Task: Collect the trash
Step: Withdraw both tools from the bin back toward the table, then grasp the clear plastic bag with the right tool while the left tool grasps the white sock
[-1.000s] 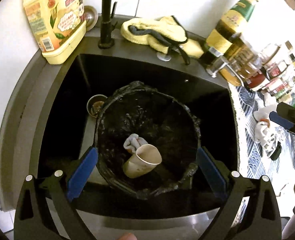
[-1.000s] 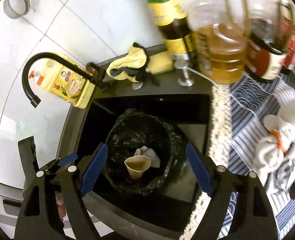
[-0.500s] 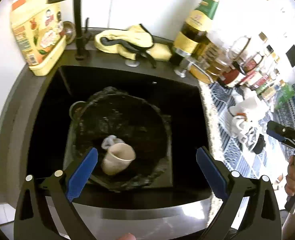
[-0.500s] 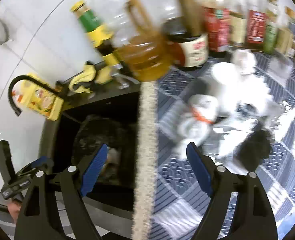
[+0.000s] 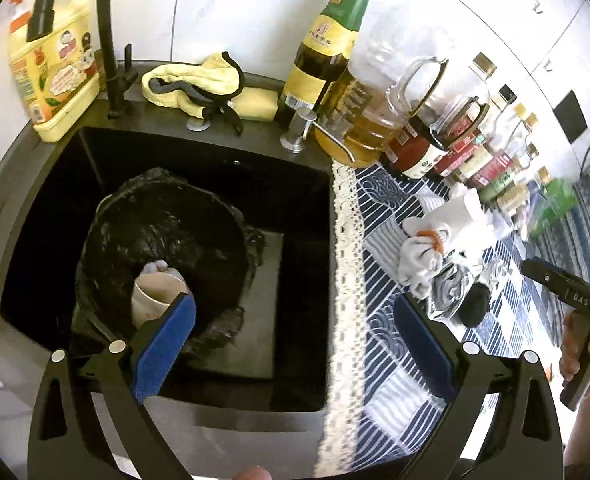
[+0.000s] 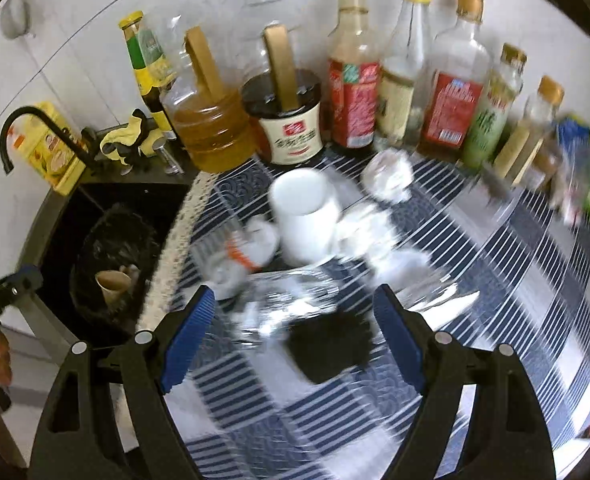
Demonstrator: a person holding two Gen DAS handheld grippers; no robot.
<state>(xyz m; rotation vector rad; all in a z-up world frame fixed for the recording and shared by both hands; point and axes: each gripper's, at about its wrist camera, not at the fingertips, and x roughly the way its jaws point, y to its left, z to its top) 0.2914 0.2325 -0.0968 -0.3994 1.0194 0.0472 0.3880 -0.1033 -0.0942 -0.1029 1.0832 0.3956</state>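
A bin lined with a black bag (image 5: 167,240) stands in the dark sink (image 5: 295,360); it shows in the right wrist view too (image 6: 115,256). A paper cup (image 5: 155,296) and a crumpled tissue (image 5: 157,269) lie inside it. On the blue striped cloth (image 6: 495,280) lie a white cup on its side (image 6: 305,216), white crumpled wads (image 6: 387,176), a crinkled silver wrapper (image 6: 287,304) and a black piece (image 6: 327,344). My left gripper (image 5: 295,332) is open and empty over the sink's right edge. My right gripper (image 6: 295,336) is open and empty, just above the wrapper and black piece.
A row of sauce and oil bottles (image 6: 355,100) lines the wall behind the cloth. A black tap (image 5: 107,40), a yellow detergent bottle (image 5: 51,76) and a yellow rag (image 5: 199,80) sit behind the sink. A lace cloth edge (image 5: 347,280) borders the sink.
Both grippers swung right, away from the bin. The right gripper now faces the litter on the striped cloth; the left one moved toward the sink's right edge. Both stayed open.
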